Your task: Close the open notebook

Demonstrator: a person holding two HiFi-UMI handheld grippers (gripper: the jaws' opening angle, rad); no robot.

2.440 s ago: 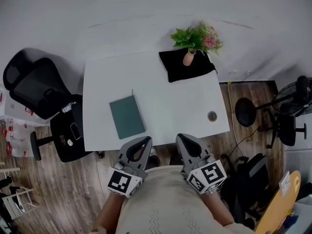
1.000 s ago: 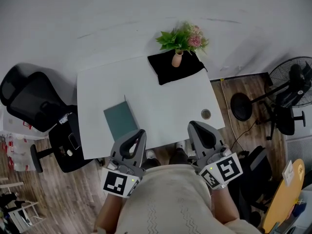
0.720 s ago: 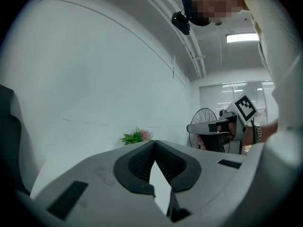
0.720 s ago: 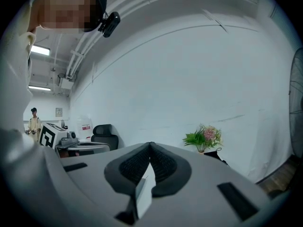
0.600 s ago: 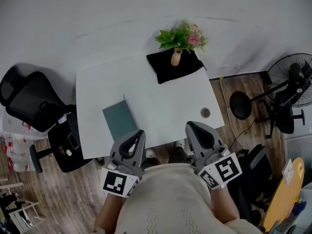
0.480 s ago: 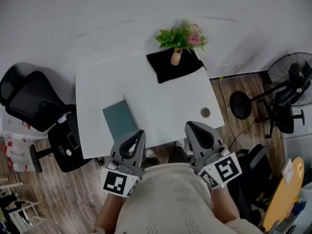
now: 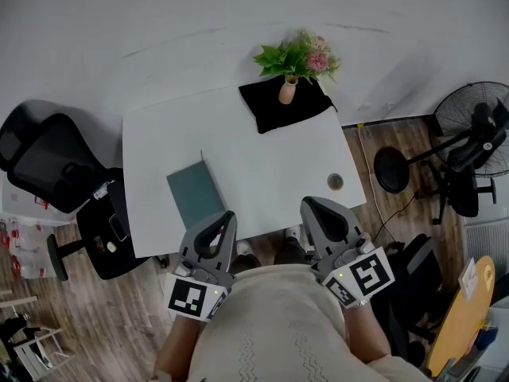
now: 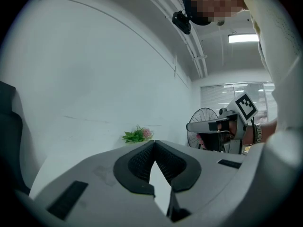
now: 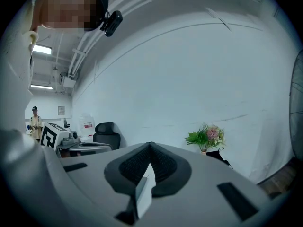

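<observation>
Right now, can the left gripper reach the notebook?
Probably yes: the left gripper hangs at the near edge of the table right by the notebook, with nothing between them. Its jaws are shut and empty.

The notebook point(image 7: 196, 195) lies on the near-left part of the surface point(image 7: 262, 165). At the far edge, a cloth point(image 7: 306, 111) carries a vase point(image 7: 285, 91). A chair point(image 7: 48, 161) stands left of the surface and a fan point(image 7: 469, 134) right. The left claw point(image 7: 226, 216) and right claw point(image 7: 307, 204) are at the near edge.

The person wears a cream knitted sweater point(image 7: 274, 325) with faint zigzag lines; the left gripper point(image 7: 226, 215) and right gripper point(image 7: 307, 204) are smooth grey shells with black ribbed pads point(image 8: 137, 164), each bearing a black-and-white marker cube point(image 7: 191, 299).
</observation>
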